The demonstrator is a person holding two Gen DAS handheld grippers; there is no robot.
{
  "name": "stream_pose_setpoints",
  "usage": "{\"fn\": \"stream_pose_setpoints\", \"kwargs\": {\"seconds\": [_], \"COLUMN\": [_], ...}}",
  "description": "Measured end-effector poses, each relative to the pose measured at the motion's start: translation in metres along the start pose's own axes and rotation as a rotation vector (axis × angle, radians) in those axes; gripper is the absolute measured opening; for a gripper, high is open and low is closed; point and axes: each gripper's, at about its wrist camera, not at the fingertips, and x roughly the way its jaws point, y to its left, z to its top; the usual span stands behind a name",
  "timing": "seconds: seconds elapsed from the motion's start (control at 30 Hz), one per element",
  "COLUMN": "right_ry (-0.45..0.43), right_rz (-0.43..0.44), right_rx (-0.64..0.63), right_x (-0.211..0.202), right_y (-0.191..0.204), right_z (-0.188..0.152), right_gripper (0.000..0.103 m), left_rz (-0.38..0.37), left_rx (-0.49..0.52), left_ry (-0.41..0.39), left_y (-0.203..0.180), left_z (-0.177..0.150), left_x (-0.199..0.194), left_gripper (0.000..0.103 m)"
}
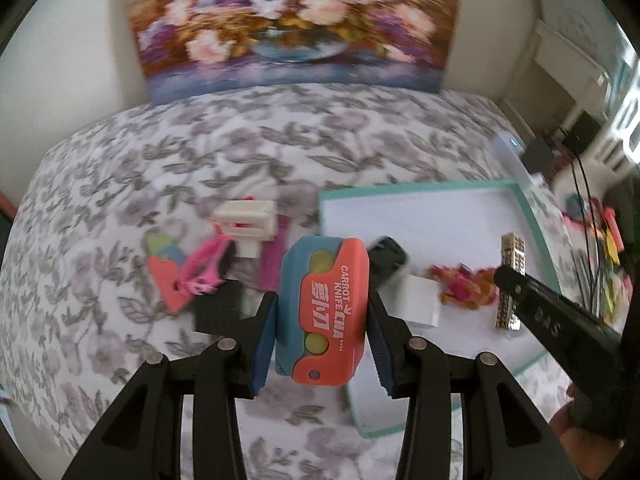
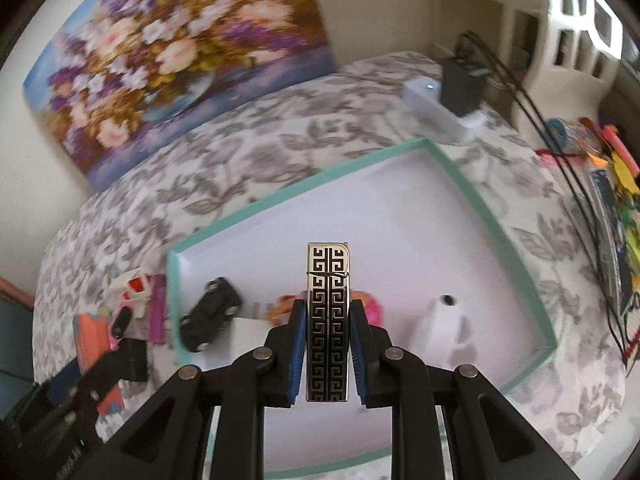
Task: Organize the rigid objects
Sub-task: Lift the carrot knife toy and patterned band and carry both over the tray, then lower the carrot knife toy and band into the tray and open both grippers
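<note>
My left gripper (image 1: 322,314) is shut on an orange and blue carrot-knife toy (image 1: 324,308), held above the table at the left edge of the teal-rimmed white tray (image 1: 532,216). My right gripper (image 2: 326,326) is shut on a silver and black patterned lighter (image 2: 327,320), held upright over the tray (image 2: 304,186); it also shows in the left wrist view (image 1: 510,280). In the tray lie a black toy car (image 2: 210,314), a white block (image 1: 418,306), an orange-pink toy (image 1: 464,284) and a white piece (image 2: 440,320).
Left of the tray on the floral cloth (image 1: 180,152) lie an orange tag with pink tassel (image 1: 172,280), a white block toy (image 1: 248,220), a purple strip (image 1: 272,260) and a black piece (image 1: 220,312). A flower painting (image 1: 292,20) stands behind. A white device (image 2: 440,108) and cables lie right.
</note>
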Motion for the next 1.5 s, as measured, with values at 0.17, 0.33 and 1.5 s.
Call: {"fn": "stream_pose_setpoints", "kwargs": {"seconds": [0.17, 0.33, 1.5], "right_ry": [-0.001, 0.011, 0.07], "right_rz": [-0.008, -0.006, -0.048], "right_rx": [0.029, 0.025, -0.017], "right_x": [-0.001, 0.0, 0.011], "right_y": [-0.019, -0.024, -0.011], "right_z": [0.002, -0.002, -0.011], "right_gripper": [0.022, 0.022, 0.048], "left_rz": [-0.036, -0.064, -0.039], "left_rx": [0.041, 0.061, 0.012], "left_ry": [0.035, 0.078, 0.198], "left_y": [-0.027, -0.047, -0.042], "left_z": [-0.006, -0.01, -0.016], "left_x": [0.007, 0.017, 0.052], "left_gripper": [0.045, 0.045, 0.052]}}
